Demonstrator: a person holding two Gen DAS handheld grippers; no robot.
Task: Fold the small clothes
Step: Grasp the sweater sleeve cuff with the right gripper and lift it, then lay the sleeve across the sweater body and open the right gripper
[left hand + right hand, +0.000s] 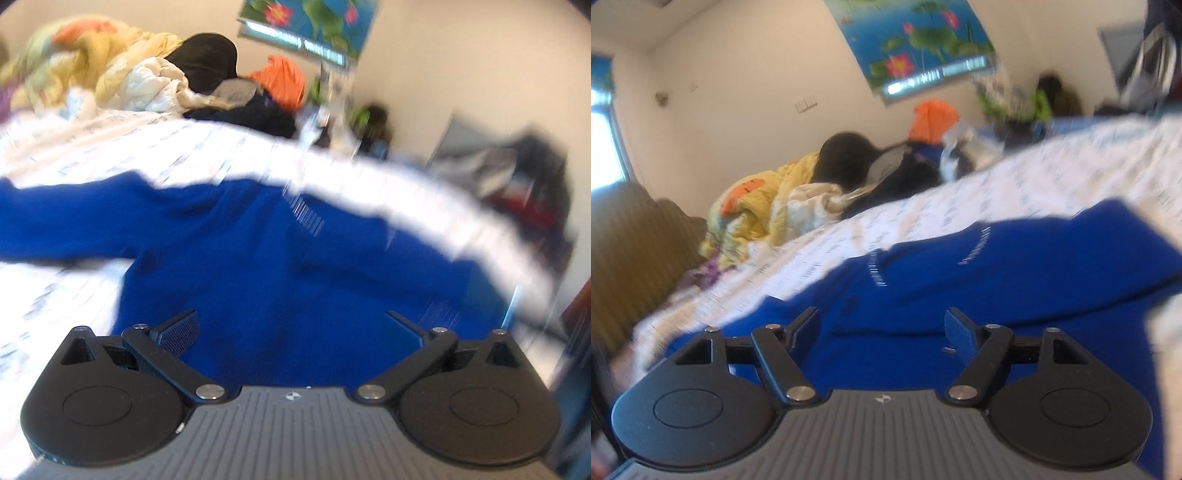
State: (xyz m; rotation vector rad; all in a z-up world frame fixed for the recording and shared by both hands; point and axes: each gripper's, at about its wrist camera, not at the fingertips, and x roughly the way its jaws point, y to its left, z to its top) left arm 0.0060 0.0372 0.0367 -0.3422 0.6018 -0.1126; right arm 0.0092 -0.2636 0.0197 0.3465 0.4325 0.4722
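Blue sweater [295, 258] lies spread on the bed [92, 147], fold in progress. Left gripper [291, 325] and right gripper [882, 328] are both spread, nothing pinched. Next, an edge probably needs pinching.

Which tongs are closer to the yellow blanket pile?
Probably the left tongs: the yellow blanket pile looms larger past the blue sweater. From the right tongs it sits farther back, up left.

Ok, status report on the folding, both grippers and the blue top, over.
Left gripper open, empty. Right gripper open, empty. Blue top spread on the bed sheet, one sleeve out. Nothing in the way; laundry pile sits far back.
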